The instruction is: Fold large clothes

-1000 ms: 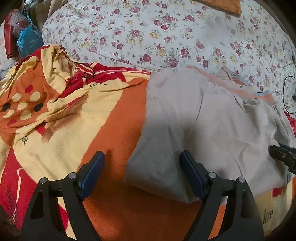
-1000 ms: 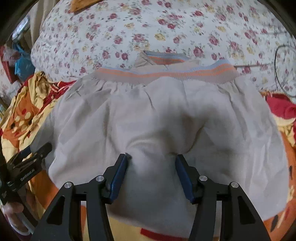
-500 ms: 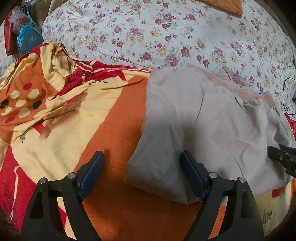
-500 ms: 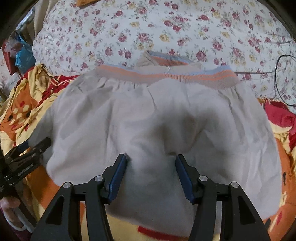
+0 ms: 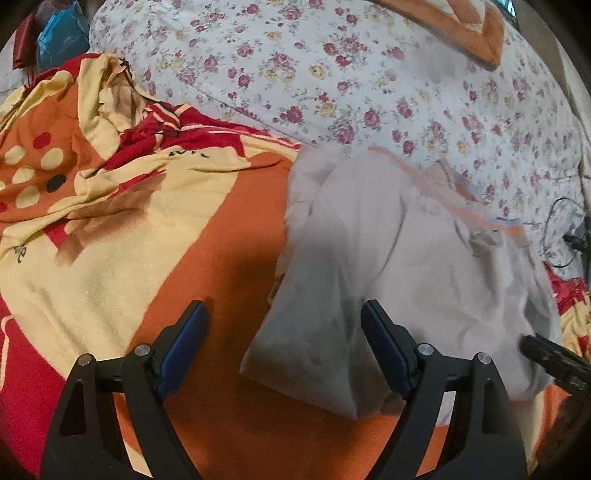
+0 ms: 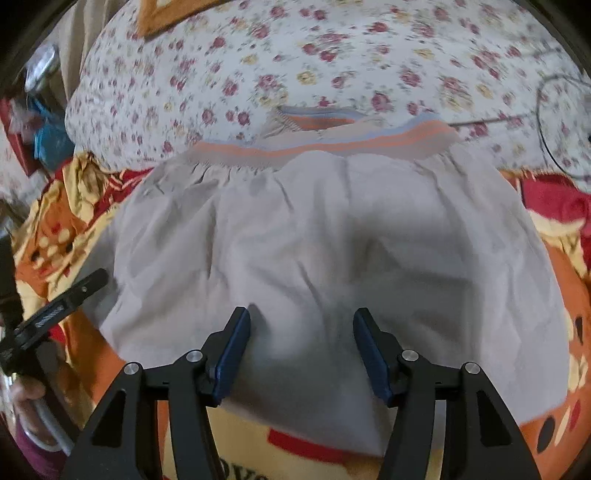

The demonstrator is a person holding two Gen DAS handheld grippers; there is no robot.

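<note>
A large light grey garment (image 6: pixel 332 240) with an orange and blue striped ribbed band (image 6: pixel 332 144) lies folded on an orange, yellow and red blanket (image 5: pixel 129 229). In the left wrist view the garment (image 5: pixel 388 258) fills the right half. My left gripper (image 5: pixel 282 345) is open, its jaws spread over the garment's near left corner. My right gripper (image 6: pixel 301 352) is open just above the garment's near edge, holding nothing. The left gripper also shows at the left edge of the right wrist view (image 6: pixel 51 314).
A white floral bedsheet (image 5: pixel 369 74) covers the far side of the bed. An orange cloth (image 5: pixel 461 26) lies at the far end. A black cable (image 5: pixel 569 229) runs at the right. Blue and red bags (image 5: pixel 55 37) sit at the far left.
Both grippers have drawn back slightly and stay open. The garment's left edge looks a little more bunched.
</note>
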